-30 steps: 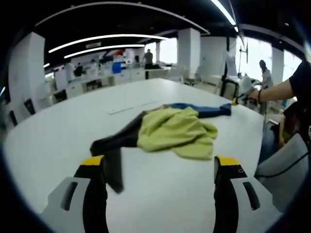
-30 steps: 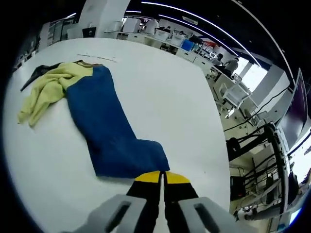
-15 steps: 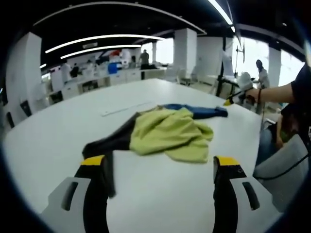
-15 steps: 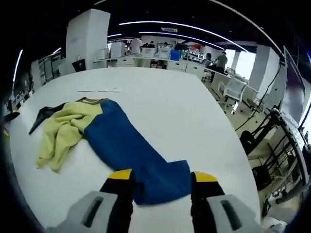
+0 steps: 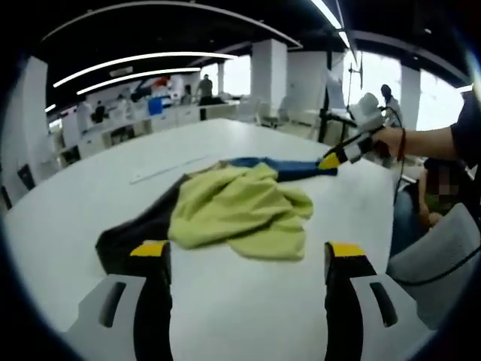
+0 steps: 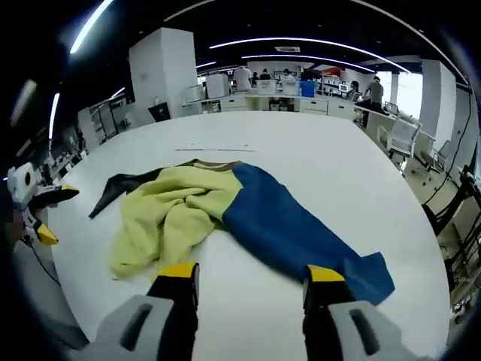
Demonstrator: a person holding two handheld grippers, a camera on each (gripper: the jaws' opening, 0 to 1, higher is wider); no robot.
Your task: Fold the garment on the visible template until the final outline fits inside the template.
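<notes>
A crumpled garment lies on the white table (image 5: 90,195). Its yellow-green middle (image 5: 233,207) is bunched up, a black sleeve (image 5: 128,237) trails toward my left gripper (image 5: 248,252), and a blue part (image 5: 282,167) stretches away. My left gripper is open, its left jaw just short of the black sleeve. In the right gripper view the yellow-green middle (image 6: 169,218), the blue part (image 6: 301,233) and the black sleeve (image 6: 120,186) lie ahead of my right gripper (image 6: 252,272), which is open and holds nothing. A thin line (image 6: 214,148) marks the table beyond the garment.
A hand (image 5: 391,139) holds my right gripper (image 5: 331,159) at the blue end. My left gripper (image 6: 54,214) shows at the left edge. Office chairs (image 6: 398,135) stand past the table's right edge; desks and people (image 6: 372,90) fill the background.
My right gripper, shut at the blue end a second ago, has opened and pulled back from the cloth. The left gripper view has come closer to the black sleeve.
</notes>
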